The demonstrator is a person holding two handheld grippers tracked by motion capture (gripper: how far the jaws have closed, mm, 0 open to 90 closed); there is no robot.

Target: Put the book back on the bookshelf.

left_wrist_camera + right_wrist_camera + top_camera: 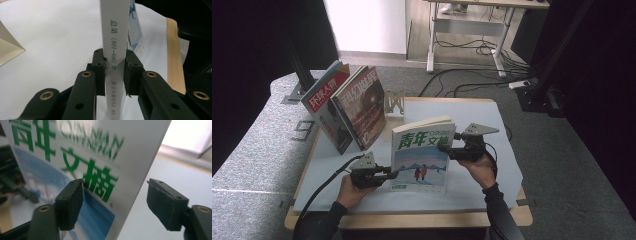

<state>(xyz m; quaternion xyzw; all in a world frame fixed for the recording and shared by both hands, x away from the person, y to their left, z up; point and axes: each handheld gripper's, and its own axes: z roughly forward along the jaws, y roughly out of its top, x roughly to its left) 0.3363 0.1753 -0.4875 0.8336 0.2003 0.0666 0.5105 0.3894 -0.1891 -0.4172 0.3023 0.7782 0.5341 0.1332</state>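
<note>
At the left rear of the desk (482,112) I see two magazines leaning together: a red-covered magazine (323,102) outermost and a brown-covered magazine (364,107) against it, with a small metal bookend (394,103) just to their right. The desk carries a pale sheet over a wooden top whose edge shows along the near side. Nearer to me, my left gripper (388,174) is level and comes in from the left at the lower spine of the white-and-green book (422,155), which stands upright near the middle of the desk, front cover facing me, well apart from the leaning pair. In the left gripper view the left gripper's (115,72) jaws are closed onto the book's (115,32) spine, one pad on each side, and the white spine is visibly dented where they press; the grip is narrow but firm. To the right, my right gripper (450,148) is at the book's upper right edge. In the right gripper view the right gripper's (113,202) jaws stand wide apart: the book's (82,152) fore edge lies between them, the left pad is close to the cover, though contact cannot be judged, and the right pad is clear of the book with desk showing in the gap. The right gripper holds nothing.
</note>
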